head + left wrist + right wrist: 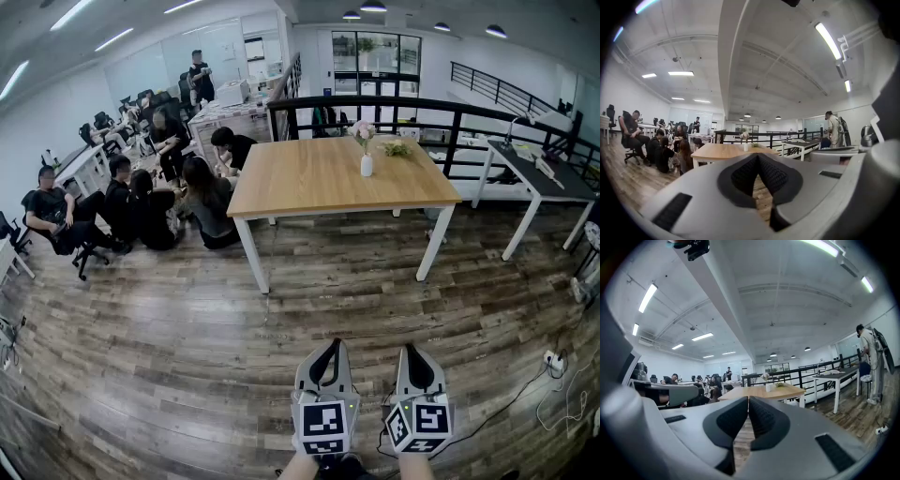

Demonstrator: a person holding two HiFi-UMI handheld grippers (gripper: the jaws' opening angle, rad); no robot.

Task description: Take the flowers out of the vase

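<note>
A small white vase with pale pink flowers stands on a wooden table far ahead across the floor. More greenery lies on the table just right of it. The vase and the flowers also show small beyond each gripper's jaws. My left gripper and right gripper are held side by side near my body, far from the table. Both are shut with nothing between their jaws.
Several people sit on the floor and on chairs left of the table. A black railing runs behind it. A white desk stands at the right, with cables and a power strip on the floor. A person stands at the right.
</note>
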